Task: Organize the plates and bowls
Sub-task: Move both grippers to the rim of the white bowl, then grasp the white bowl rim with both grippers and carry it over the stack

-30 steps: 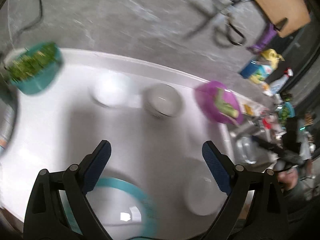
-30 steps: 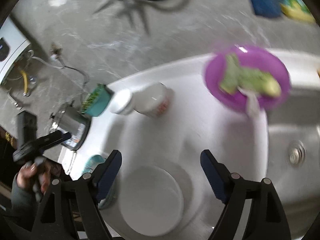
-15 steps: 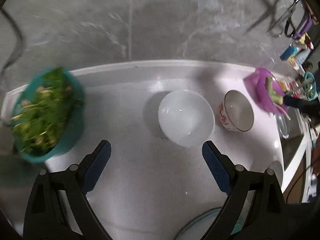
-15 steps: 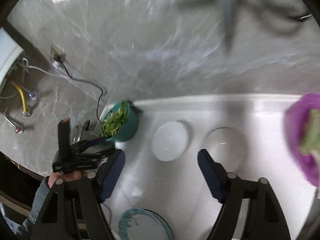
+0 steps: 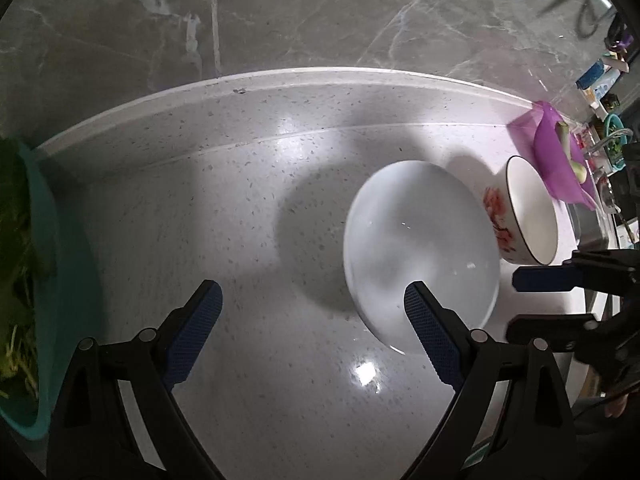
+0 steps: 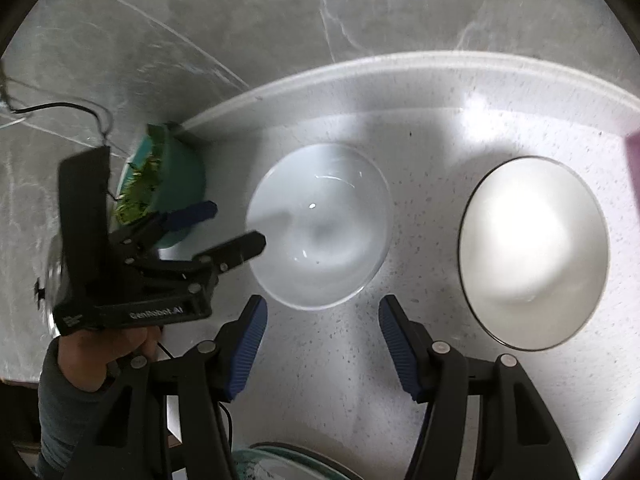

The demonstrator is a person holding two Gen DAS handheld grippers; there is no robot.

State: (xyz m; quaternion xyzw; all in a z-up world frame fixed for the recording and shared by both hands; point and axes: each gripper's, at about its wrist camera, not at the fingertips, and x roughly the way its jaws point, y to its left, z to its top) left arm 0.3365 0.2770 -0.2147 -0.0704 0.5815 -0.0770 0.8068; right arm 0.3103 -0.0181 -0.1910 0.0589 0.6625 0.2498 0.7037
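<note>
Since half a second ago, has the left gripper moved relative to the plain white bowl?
Yes. The left gripper has closed in on the plain white bowl, which now sits larger and beside its right finger.

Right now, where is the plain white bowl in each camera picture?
Left wrist view: plain white bowl sits right of centre, on the countertop.
Right wrist view: plain white bowl sits at centre.
Shared landmark: the teal bowl of greens, to its left in both.

Your left gripper [image 5: 312, 320] stands with jaws apart over bare counter [image 5: 240, 208]. The white bowl [image 5: 420, 248] touches its right finger; the red-patterned bowl [image 5: 524, 216] sits beyond, further right.
</note>
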